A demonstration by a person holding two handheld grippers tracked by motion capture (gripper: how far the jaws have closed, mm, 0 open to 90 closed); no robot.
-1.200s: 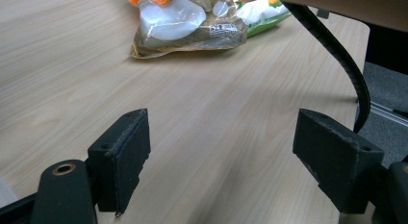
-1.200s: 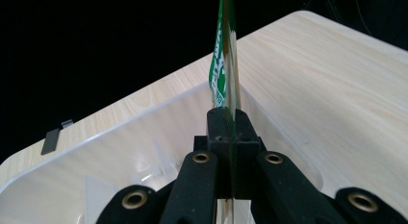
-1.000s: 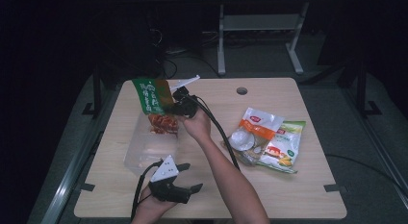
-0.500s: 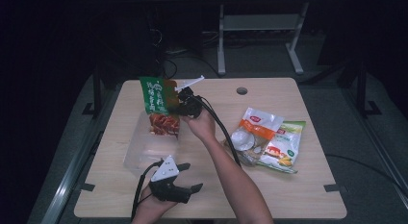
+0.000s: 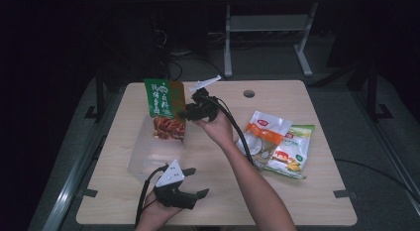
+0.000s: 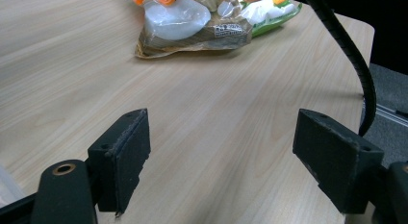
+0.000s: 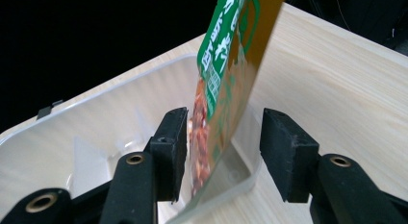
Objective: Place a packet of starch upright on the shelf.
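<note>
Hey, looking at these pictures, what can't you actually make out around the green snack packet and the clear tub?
- Green snack packet: top cut off by the right gripper view's upper edge; its lettering too small to read in the high view.
- Right gripper: jaws have just been opening around the packet; whether the left pad touches it is unclear.
- Clear plastic tub: the standing packet hides its far end in the high view.
- White snack bag: top cut off in the left gripper view.

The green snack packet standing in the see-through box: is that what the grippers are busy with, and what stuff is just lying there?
In the job:
- green snack packet, standing in the clear plastic box
- right gripper, jaws just opening, packet between them

Lying about:
- white and orange food bag
- green and white food bag
- left gripper, open, resting on the wooden table
</note>
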